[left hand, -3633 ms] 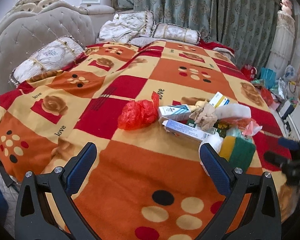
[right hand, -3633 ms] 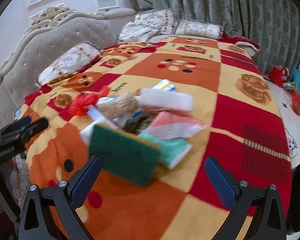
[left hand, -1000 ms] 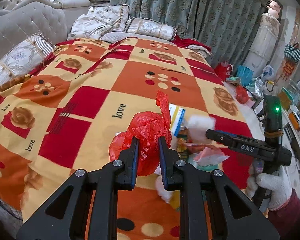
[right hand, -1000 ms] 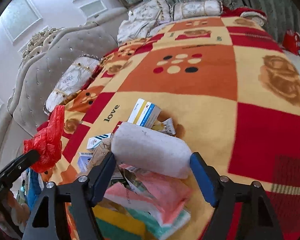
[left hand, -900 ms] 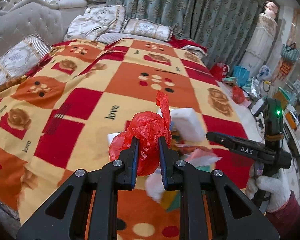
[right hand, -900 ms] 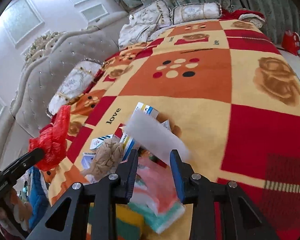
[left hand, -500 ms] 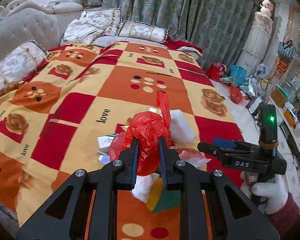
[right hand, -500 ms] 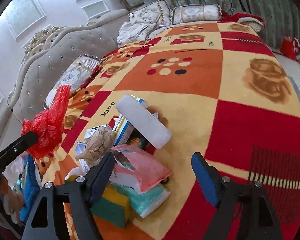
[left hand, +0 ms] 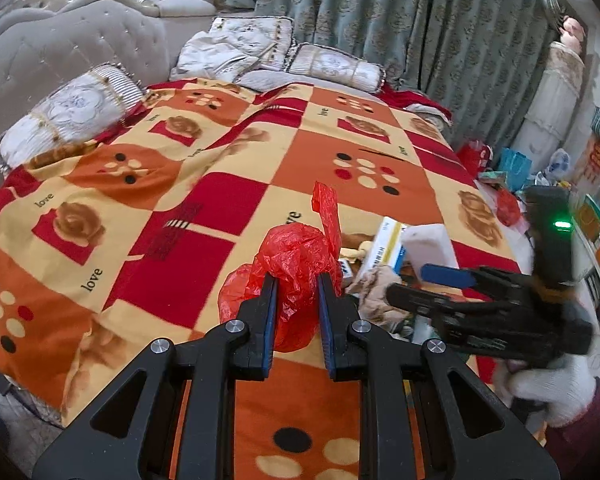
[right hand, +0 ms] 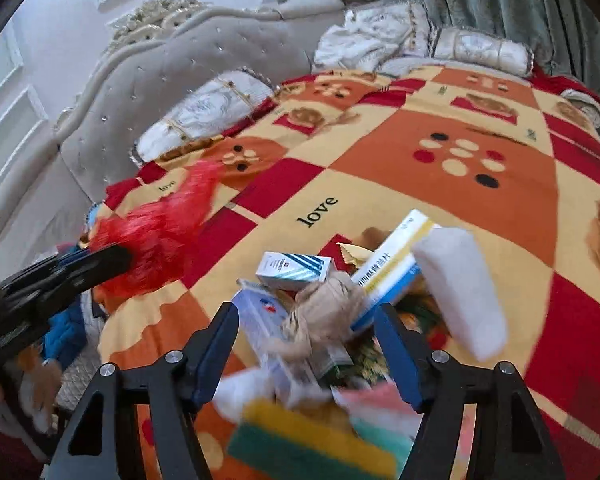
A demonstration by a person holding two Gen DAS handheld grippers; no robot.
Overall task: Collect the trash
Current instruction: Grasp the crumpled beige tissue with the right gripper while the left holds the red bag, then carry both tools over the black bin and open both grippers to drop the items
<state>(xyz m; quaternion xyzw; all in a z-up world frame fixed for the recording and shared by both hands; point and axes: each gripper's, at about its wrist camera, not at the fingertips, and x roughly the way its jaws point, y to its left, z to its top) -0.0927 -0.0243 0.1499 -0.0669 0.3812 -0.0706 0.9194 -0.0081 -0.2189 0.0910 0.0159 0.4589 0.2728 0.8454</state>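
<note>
Right wrist: right tool (right hand: 308,344) closing around crumpled paper (right hand: 324,316); left tool (left hand: 297,304) pinches red bag (left hand: 296,264).

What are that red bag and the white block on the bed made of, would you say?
The red bag, clamped in the left hand-held gripper, looks like thin glossy plastic film: crinkled, slightly translucent. The white block looks like soft matte foam or sponge, with rounded edges; I can't be sure.
</note>
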